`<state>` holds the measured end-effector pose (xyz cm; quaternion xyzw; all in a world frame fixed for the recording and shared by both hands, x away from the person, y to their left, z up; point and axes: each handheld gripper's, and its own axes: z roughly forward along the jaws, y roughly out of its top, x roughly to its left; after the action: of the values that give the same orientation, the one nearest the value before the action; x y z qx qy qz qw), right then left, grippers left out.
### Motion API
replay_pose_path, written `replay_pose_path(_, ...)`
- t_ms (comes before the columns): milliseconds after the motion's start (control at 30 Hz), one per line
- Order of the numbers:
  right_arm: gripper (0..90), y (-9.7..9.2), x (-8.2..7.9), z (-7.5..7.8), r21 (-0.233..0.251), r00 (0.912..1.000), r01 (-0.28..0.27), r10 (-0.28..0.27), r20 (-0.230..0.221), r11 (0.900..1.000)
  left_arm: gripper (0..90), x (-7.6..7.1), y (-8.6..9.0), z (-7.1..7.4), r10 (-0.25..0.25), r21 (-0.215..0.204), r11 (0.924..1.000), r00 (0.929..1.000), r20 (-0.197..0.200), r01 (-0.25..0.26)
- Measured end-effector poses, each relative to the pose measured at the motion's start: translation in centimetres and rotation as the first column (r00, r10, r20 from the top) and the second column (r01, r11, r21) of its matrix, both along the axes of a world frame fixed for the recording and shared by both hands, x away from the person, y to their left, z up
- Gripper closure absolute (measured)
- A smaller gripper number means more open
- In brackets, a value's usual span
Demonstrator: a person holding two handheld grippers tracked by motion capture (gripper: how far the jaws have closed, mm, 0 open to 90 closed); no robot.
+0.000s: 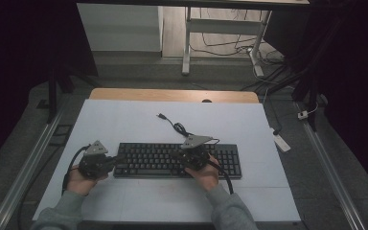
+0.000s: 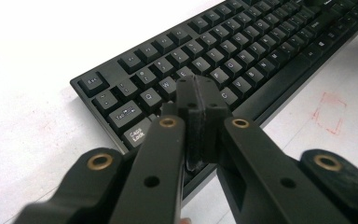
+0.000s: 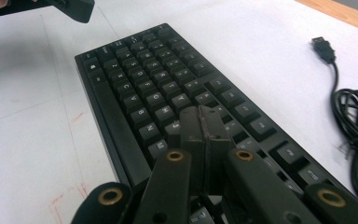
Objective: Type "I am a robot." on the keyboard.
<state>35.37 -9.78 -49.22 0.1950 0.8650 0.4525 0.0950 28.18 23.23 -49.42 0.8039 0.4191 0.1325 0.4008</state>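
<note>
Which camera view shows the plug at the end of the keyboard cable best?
The right gripper view: the plug lies close and sharp on the white table. The high view shows it small. The left gripper view looks at the keyboard instead.

One keyboard (image 1: 177, 160), one coiled cable (image 1: 177, 127), two grippers.

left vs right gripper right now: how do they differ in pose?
The left gripper sits at the keyboard's left end, tips over the keys beside Caps Lock; the right gripper is over the middle keys. The left gripper points in from the side, the right gripper from the front edge. Both are shut on nothing.
</note>
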Motion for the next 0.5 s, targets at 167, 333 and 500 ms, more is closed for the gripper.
replay_pose_path(167,89.5,1.0,0.3,-0.4,-0.01,0.9999,-0.01,0.009,-0.007,0.9999,89.1,0.1,0.0,-0.3,0.004,0.008,1.0,0.9999,-0.013,-0.004)
replay_pose_path(333,89.4,2.0,0.5,-0.5,-0.032,0.9998,-0.011,0.01,-0.014,0.9994,89.1,0.3,-0.1,-0.8,0.009,0.022,0.9997,0.9996,-0.028,-0.008)
replay_pose_path(500,89.5,2.5,0.9,-0.7,-0.037,0.9997,-0.008,0.007,-0.024,0.9993,89.1,0.5,-0.4,-1.4,0.004,0.044,0.999,0.999,-0.043,-0.003)
